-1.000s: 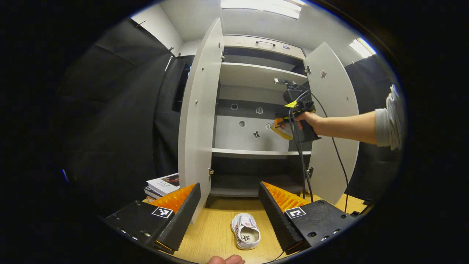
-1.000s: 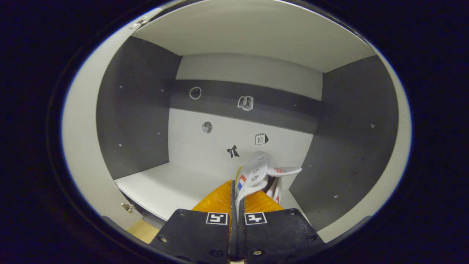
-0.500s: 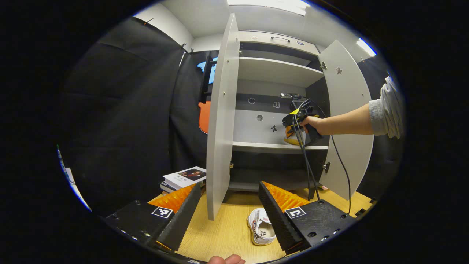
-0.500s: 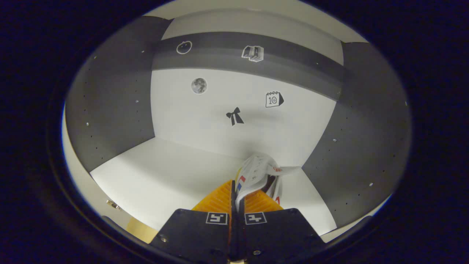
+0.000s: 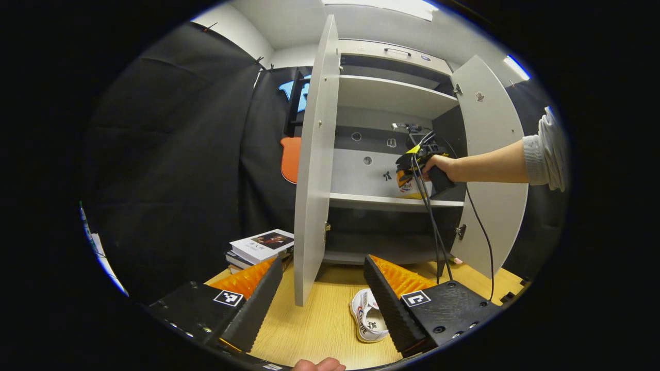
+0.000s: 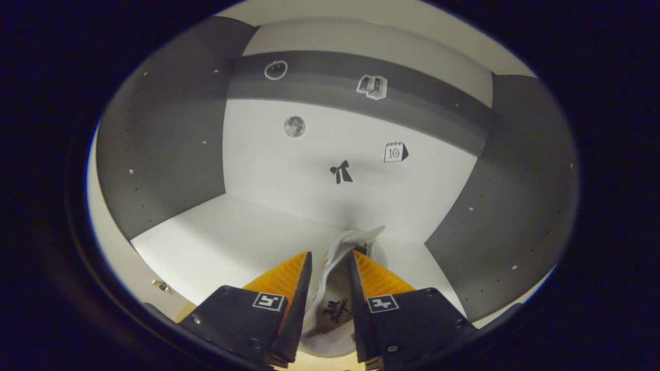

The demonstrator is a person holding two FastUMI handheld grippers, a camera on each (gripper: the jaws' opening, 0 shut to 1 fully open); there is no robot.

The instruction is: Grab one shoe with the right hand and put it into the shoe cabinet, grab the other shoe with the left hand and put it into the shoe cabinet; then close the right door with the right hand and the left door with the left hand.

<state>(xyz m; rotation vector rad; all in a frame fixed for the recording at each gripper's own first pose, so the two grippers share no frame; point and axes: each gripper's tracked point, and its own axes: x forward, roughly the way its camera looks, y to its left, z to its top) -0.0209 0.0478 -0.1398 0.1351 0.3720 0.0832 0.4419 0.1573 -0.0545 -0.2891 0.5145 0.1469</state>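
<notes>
The left gripper [image 5: 322, 288] hovers with its fingers spread wide and empty above a pale wooden table [image 5: 314, 330]. A small white canvas shoe [image 5: 367, 322] lies on that table in front of the tall white shoe cabinet [image 5: 386, 98], partly hidden behind one finger. A stack of books [image 5: 258, 247] sits left of the cabinet's open left door [image 5: 314, 165]. The right door [image 5: 490, 154] is also open. Inside the cabinet, on its middle shelf [image 6: 227, 242], the right gripper [image 6: 330, 270] has its fingers parted around the second white shoe [image 6: 330, 309], which rests on the shelf near the right wall. Small stickers [image 6: 341, 171] dot the cabinet's back panel.
</notes>
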